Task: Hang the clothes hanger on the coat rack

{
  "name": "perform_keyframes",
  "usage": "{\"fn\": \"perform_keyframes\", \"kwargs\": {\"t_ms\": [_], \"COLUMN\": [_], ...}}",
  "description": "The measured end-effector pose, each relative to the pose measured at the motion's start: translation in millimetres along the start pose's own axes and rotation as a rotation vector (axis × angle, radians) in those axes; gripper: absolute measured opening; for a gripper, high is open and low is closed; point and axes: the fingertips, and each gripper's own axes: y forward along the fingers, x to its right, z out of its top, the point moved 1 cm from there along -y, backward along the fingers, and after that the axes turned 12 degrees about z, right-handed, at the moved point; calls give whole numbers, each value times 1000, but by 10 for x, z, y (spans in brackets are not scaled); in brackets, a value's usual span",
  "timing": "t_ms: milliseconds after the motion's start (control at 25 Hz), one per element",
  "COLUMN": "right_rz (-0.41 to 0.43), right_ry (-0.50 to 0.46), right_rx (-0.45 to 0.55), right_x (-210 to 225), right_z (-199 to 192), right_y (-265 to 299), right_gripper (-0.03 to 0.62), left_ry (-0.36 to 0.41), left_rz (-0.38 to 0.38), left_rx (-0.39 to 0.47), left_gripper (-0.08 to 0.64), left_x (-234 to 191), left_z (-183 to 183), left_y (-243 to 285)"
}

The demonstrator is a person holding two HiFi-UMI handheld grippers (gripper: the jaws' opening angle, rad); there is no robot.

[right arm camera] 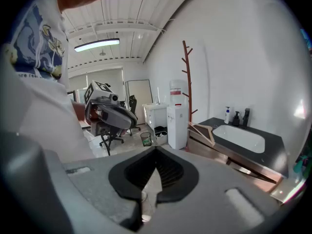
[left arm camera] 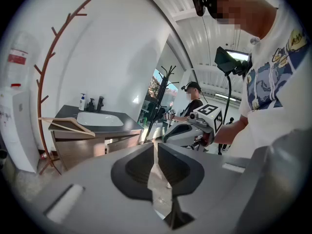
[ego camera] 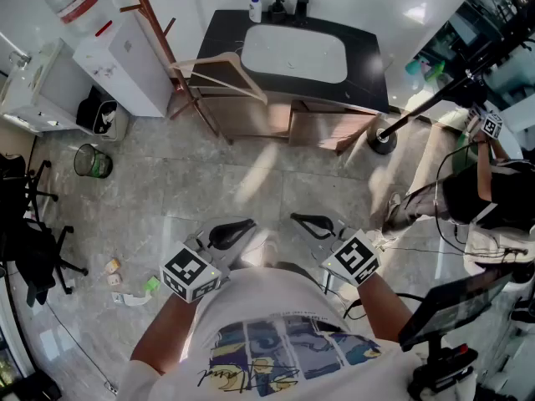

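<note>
A wooden clothes hanger (ego camera: 219,78) lies on the left end of the dark vanity counter (ego camera: 368,65), also seen in the left gripper view (left arm camera: 68,125) and the right gripper view (right arm camera: 202,132). The red-brown coat rack (ego camera: 155,23) stands beside it against the white wall, with bare branch pegs (left arm camera: 46,82) (right arm camera: 188,91). My left gripper (ego camera: 234,232) and right gripper (ego camera: 311,224) are held close to my body, far from the hanger and above the floor. Both point toward the vanity. The left gripper (left arm camera: 156,145) and the right gripper (right arm camera: 156,149) are shut with nothing between the jaws.
A white water dispenser (ego camera: 121,57) stands left of the rack, with a mesh waste basket (ego camera: 92,161) and black office chairs (ego camera: 33,232) further left. A second person (ego camera: 476,199) and a stand's round base (ego camera: 383,140) are at the right. A monitor (ego camera: 456,303) sits near my right arm.
</note>
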Motion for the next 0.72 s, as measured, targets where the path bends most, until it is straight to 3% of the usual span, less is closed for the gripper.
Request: {"fn": "perform_keyframes", "kwargs": {"t_ms": [400, 560, 720], "right_rz": [19, 2, -12], "right_ry": [-21, -5, 100], "right_rx": [-5, -8, 12], "right_x": [14, 81, 237], "right_z": [172, 213, 226], "right_y": [204, 351, 548], "right_gripper": [0, 0, 2], "left_ry": [16, 22, 21], "left_rz": [71, 46, -4], "left_rx": [5, 20, 25], "left_gripper": [14, 12, 12], "left_x": [-274, -476, -747], "left_z": [141, 125, 146], "left_y": [-162, -176, -190]}}
